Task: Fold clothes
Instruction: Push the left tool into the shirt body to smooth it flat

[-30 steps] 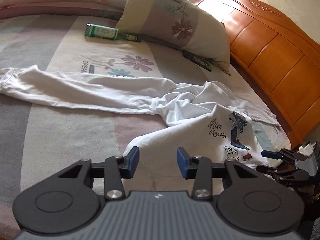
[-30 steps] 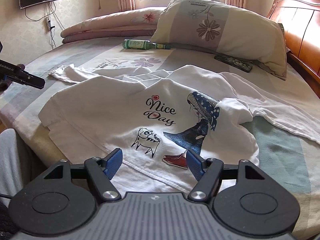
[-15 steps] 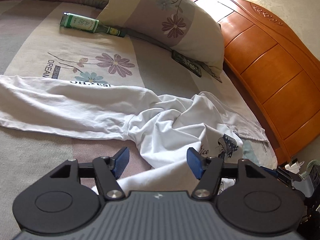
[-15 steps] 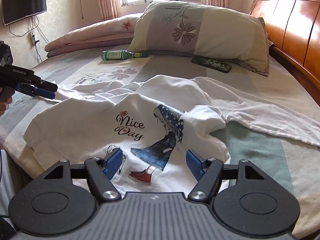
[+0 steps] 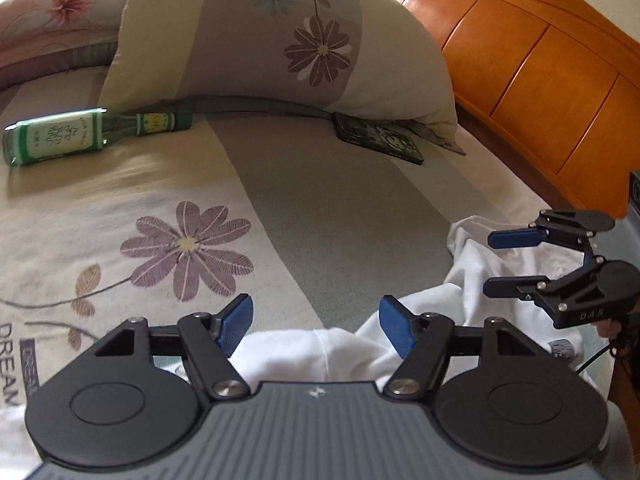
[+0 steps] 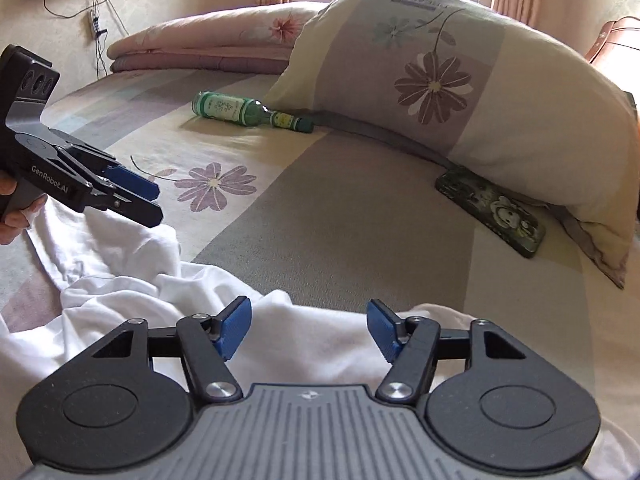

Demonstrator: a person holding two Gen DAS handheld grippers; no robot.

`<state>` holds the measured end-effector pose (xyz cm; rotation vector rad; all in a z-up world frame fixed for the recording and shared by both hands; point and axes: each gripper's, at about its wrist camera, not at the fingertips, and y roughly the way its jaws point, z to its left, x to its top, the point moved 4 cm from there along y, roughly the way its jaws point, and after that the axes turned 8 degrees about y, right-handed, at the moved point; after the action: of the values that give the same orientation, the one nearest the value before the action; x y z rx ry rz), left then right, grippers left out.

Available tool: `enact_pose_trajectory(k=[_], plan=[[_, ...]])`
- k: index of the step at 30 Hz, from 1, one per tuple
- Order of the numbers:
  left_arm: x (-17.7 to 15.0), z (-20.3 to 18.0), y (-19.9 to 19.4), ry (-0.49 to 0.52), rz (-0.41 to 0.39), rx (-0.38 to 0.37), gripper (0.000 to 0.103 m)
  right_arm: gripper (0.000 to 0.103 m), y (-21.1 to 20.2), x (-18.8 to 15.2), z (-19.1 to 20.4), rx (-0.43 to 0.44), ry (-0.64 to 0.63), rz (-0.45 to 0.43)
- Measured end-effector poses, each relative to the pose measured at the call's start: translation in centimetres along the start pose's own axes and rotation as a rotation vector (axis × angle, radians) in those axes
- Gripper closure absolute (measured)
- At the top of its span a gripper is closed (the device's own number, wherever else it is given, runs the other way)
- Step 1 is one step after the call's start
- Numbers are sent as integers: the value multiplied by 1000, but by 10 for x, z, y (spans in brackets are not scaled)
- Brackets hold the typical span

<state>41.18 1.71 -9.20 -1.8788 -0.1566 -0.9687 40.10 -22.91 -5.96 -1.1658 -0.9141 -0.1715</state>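
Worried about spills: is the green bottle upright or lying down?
Lying down: the green bottle rests on its side on the bedspread.

Right tongs (image 6: 308, 326) closing above white garment (image 6: 280, 320), seemingly untouched.

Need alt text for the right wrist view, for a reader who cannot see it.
The right hand-held gripper, closing with nothing gripped, hovers over a crumpled white garment on a floral bedspread. The left hand-held gripper sits at left; a green bottle, pillow and phone lie beyond.
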Motion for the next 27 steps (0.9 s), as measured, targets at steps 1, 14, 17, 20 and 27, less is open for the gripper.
enact_pose_trajectory(k=[1,14,17,20,27], plan=[[-1,1,6,-7,25,-23,33,36,7,4,-1,3,-1,19],[-12,-11,-4,-29,431,35,34,36,-63,4,6,32,294,336],[13,-23,-19,11,406,44,34,36,-85,3,9,21,359,390],[32,-40,-11,118,409,39,34,36,-110,0,12,0,398,419],[48,-92,43,362,450,-9,44,36,-153,-25,-13,-49,524,424]])
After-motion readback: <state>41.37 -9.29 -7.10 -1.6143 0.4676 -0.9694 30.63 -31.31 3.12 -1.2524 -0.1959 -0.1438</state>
